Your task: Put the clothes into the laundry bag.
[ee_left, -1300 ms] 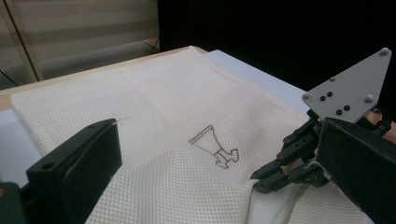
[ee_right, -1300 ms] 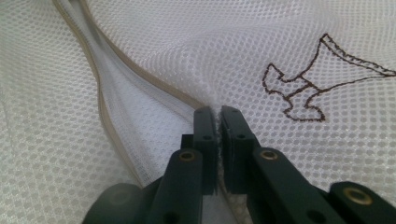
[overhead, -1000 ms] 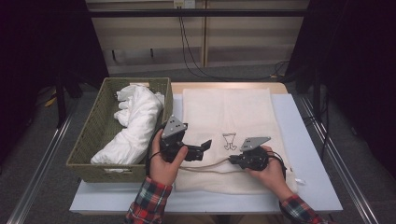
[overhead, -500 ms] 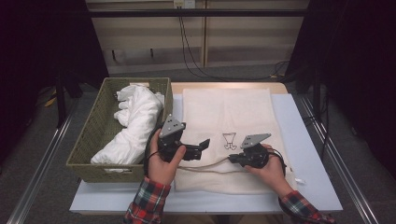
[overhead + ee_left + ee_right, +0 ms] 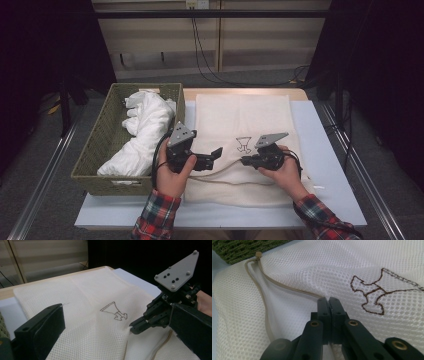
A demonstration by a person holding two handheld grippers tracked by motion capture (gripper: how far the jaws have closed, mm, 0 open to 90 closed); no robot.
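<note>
Between the right claw (image 5: 329,301) pads, bag (image 5: 294,270) hem hidden.

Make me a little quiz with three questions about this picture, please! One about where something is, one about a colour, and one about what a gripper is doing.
1. Where do the white clothes lie?
A. In the basket
B. On the floor
C. On top of the mesh bag

2. What colour is the basket?
A. Red
B. Green
C. Blue

3. What is the right gripper doing?
A. Standing wide open above the table
B. Holding a cup
C. Pinching the mesh bag's top layer by its zip

Answers:
1. A, the white bundle fills the woven basket left of the bag.
2. B, its woven walls are olive green.
3. C, in the right gripper view the jaws meet on the mesh at the beige zip; the left gripper stands open.
</note>
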